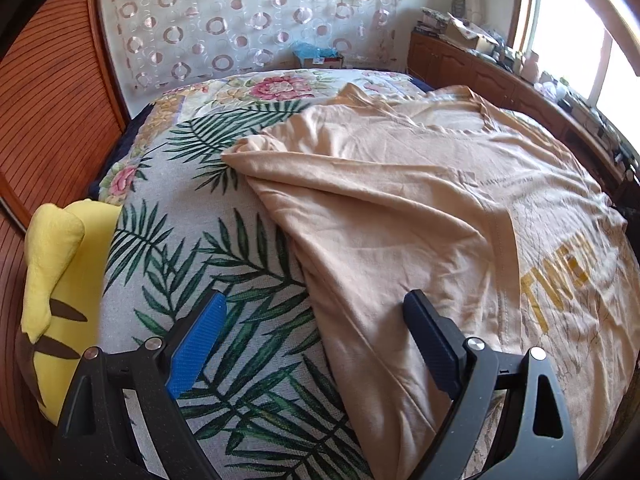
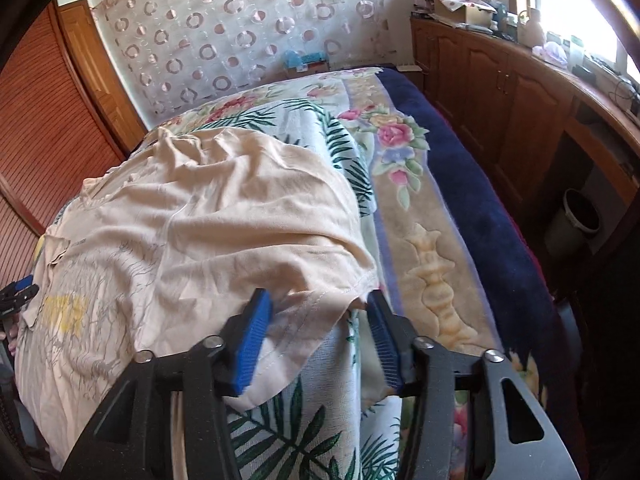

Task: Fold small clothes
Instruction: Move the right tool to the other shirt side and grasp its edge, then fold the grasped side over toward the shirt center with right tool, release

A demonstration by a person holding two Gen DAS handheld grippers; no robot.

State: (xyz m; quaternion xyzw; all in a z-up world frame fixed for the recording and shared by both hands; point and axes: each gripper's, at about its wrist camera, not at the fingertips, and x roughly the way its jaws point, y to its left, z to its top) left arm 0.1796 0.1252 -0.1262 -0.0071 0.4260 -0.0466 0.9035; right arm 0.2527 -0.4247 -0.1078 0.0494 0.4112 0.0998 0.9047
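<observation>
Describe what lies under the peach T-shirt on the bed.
The peach T-shirt lies on a palm-leaf sheet, which lies over a floral blanket. Whatever sits directly beneath the shirt's middle is covered.

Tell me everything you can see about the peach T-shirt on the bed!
The peach T-shirt is soft, thin-looking knit with faded yellow letters and a cracked print. It lies crumpled and wrinkled on the leaf-patterned bedspread, one sleeve folded over its body. The right hand-held gripper straddles its stitched sleeve hem, not yet pinching. The left hand-held gripper hovers open over its edge.

One beige T-shirt (image 1: 400,208), one yellow plush toy (image 1: 60,280), two hand-held grippers, one bin (image 2: 576,220).
</observation>
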